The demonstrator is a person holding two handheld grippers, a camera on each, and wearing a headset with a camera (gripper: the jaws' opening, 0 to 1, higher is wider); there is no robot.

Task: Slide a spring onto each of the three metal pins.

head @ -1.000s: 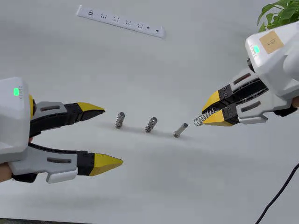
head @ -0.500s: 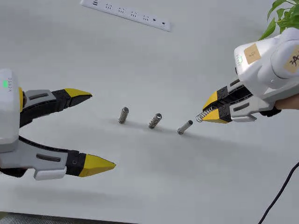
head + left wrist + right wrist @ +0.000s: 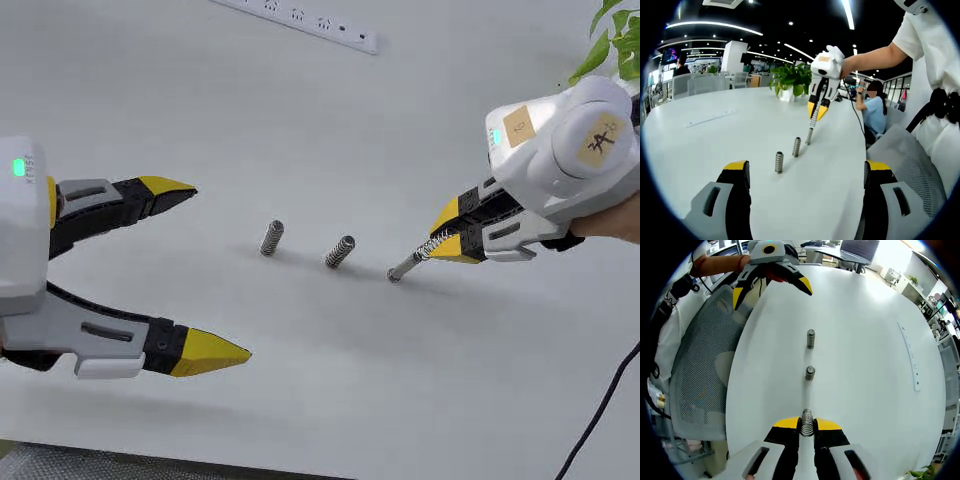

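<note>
Three short metal pins stand in a row on the white table. The left pin and the middle pin each carry a spring. The right pin is bare and looks tilted. My right gripper is shut on a spring, whose free end meets the bare pin's top. From the right gripper view, that spring sits between the yellow fingertips, in line with the sprung pins beyond. My left gripper hangs open left of the row, holding nothing.
A white power strip lies at the table's far edge. Green plant leaves show at the top right, and a black cable crosses the lower right corner. A grey mesh chair stands beside the table.
My right gripper has carried the spring down and left until its end reaches the bare pin's top. The left gripper stays open in about the same place; the head camera has shifted.
</note>
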